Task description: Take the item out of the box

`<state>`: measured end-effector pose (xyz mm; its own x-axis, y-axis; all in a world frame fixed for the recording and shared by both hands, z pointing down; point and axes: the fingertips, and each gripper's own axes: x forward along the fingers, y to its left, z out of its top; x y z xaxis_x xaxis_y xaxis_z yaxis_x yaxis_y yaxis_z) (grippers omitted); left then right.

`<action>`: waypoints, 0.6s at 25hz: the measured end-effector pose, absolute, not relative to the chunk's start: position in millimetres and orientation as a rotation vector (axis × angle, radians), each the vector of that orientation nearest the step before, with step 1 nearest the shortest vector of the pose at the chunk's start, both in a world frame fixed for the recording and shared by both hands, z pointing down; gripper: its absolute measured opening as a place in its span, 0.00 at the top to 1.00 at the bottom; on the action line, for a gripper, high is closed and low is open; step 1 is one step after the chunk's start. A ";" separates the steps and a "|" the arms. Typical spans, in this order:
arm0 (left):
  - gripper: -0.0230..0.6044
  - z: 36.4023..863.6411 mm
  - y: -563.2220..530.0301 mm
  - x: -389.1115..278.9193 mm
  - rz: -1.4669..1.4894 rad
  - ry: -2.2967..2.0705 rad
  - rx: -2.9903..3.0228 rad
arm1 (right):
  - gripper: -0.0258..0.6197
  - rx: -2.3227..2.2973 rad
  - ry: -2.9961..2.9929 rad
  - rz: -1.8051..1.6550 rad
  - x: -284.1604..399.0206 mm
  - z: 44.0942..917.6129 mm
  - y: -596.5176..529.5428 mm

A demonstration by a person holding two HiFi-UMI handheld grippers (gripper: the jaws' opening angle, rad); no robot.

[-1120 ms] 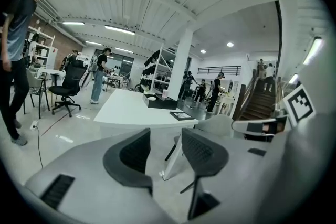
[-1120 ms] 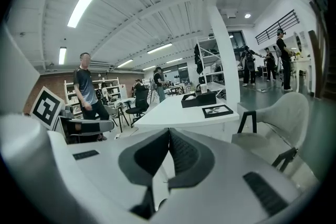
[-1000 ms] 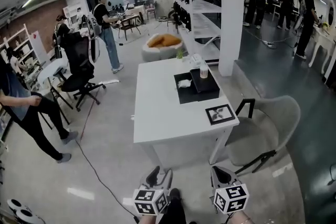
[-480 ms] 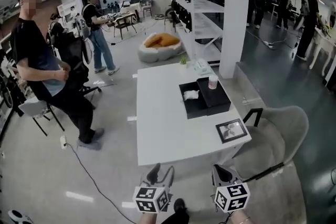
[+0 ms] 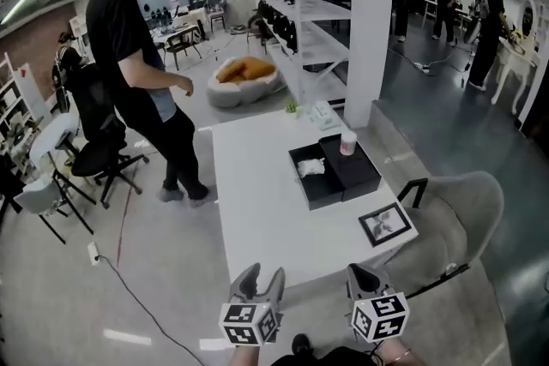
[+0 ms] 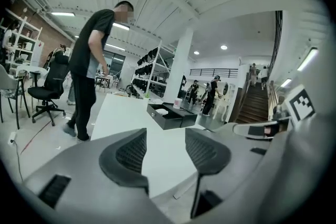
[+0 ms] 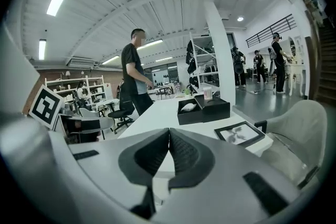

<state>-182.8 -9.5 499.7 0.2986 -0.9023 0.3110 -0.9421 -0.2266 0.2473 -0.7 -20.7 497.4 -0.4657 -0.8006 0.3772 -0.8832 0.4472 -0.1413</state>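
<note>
A black box (image 5: 319, 184) lies open on the white table (image 5: 257, 201), with a white item (image 5: 310, 168) inside its left half. Its lid (image 5: 356, 167) lies against its right side, and a small cup (image 5: 348, 142) stands at the lid's far end. Both grippers are at the table's near edge, well short of the box. My left gripper (image 5: 262, 277) is open; its jaws have just been opening, with nothing between them (image 6: 165, 139). My right gripper (image 5: 362, 277) is shut and empty (image 7: 169, 134). The right gripper view shows the box (image 7: 202, 111) and item (image 7: 188, 107) far ahead.
A person in black (image 5: 141, 73) stands at the table's left side. A framed picture (image 5: 386, 224) lies at the near right corner. A grey chair (image 5: 459, 219) stands right of the table, and a white pillar (image 5: 369, 21) and shelves behind it. More people stand far back.
The table and box have come nearer as both grippers moved forward toward the near edge. The person in black has walked from the far left to beside the table.
</note>
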 end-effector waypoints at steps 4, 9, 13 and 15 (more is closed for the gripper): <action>0.63 500.0 -22.4 -189.8 0.142 -1.632 2.202 | 0.96 1.474 -2.428 0.467 -10.1 495.6 -33.0; 0.62 498.2 -35.3 -193.0 0.165 -1.619 2.210 | 0.96 1.484 -2.421 0.475 -14.7 492.1 -44.8; 0.62 493.9 -49.4 -198.3 0.194 -1.624 2.225 | 0.96 1.506 -2.415 0.480 -14.4 488.4 -57.5; 0.62 495.0 -62.4 -199.3 0.221 -1.626 2.237 | 0.96 1.521 -2.415 0.480 -13.4 489.0 -68.8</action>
